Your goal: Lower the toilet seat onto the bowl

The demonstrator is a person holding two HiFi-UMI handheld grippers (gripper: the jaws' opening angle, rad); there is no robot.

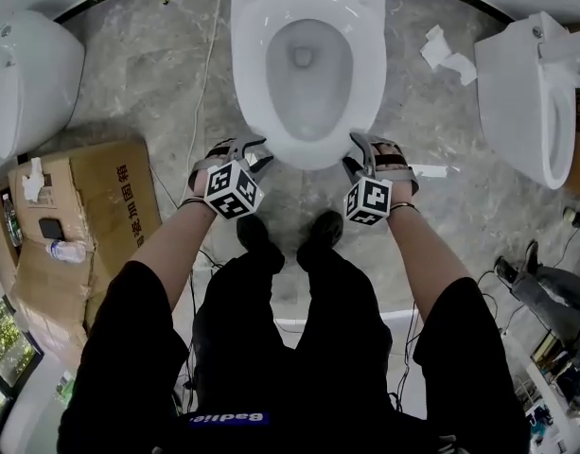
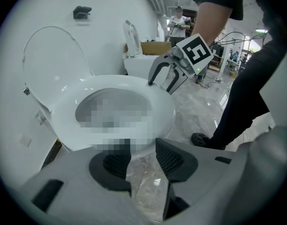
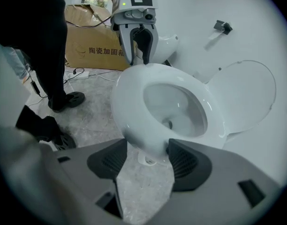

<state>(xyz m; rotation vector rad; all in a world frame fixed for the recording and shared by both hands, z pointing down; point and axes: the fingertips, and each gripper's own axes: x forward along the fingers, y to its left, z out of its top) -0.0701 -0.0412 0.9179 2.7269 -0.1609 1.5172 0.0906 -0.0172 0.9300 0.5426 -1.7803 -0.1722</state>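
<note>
At the left of the near rim, the left tool (image 2: 143, 161) hangs with its jaws wide. Only veined grey floor (image 1: 148, 93) shows between its ribbed dark pads (image 2: 173, 157). Just beyond and between both tools lies the toilet seat (image 1: 254, 74), a glossy white oval ring that appears to rest flat on the bowl (image 3: 122, 111). Its long axis runs near to far, toward the lid (image 3: 248, 90) standing upright at the wall. Both tools sit about equally near its front edge, and neither grips it. At the right, the right tool (image 3: 148, 162) also stands wide, with the bowl's rounded front showing beyond its pads. The lowering looks done.
</note>
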